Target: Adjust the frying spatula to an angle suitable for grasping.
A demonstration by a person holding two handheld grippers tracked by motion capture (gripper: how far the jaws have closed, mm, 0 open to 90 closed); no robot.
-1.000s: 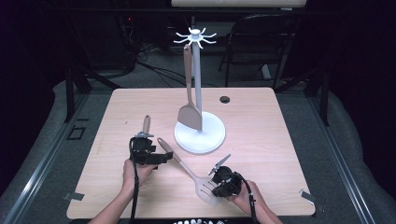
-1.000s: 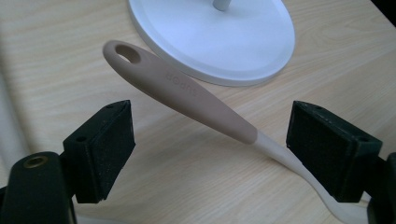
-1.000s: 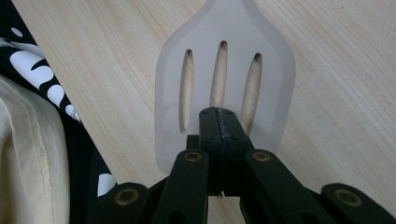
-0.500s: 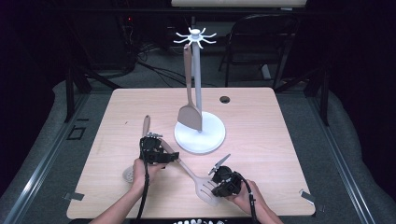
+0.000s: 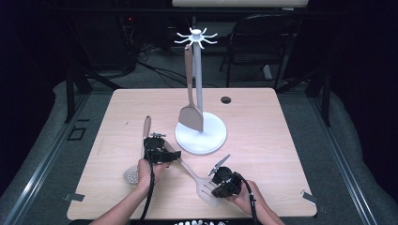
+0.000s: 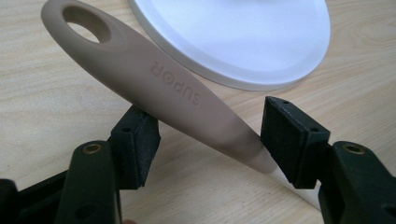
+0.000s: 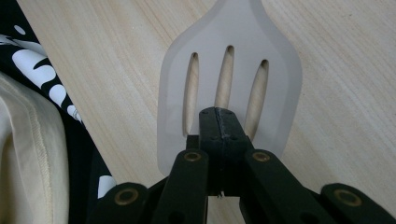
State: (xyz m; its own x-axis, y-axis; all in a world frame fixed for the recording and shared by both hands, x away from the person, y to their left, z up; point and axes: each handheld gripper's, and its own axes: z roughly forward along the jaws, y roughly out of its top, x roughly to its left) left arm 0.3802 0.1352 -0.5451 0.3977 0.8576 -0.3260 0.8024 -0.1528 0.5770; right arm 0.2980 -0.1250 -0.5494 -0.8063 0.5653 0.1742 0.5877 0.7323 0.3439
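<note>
Left gripper view: left gripper (image 6: 212, 137) fingers just closing around slotted spatula handle (image 6: 154, 81), not yet pressing. Right gripper (image 7: 219, 126) fingers closed over spatula blade (image 7: 229, 37) on desk (image 7: 345, 93).

Both claws black: left claw (image 6: 215, 140) w/ square pads, brass pivot screws; right claw (image 7: 219, 123) same; black cables; forearms seemingly sleeveless.

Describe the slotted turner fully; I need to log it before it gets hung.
The slotted turner lies flat on the table, near the rack's white base. Its pale, translucent-looking blade has three slots; its taupe handle has an oval hanging hole and raised "SUPOR" lettering. The left gripper's open jaws, just closing, straddle the handle; the right gripper, shut, presses on the blade.
</note>
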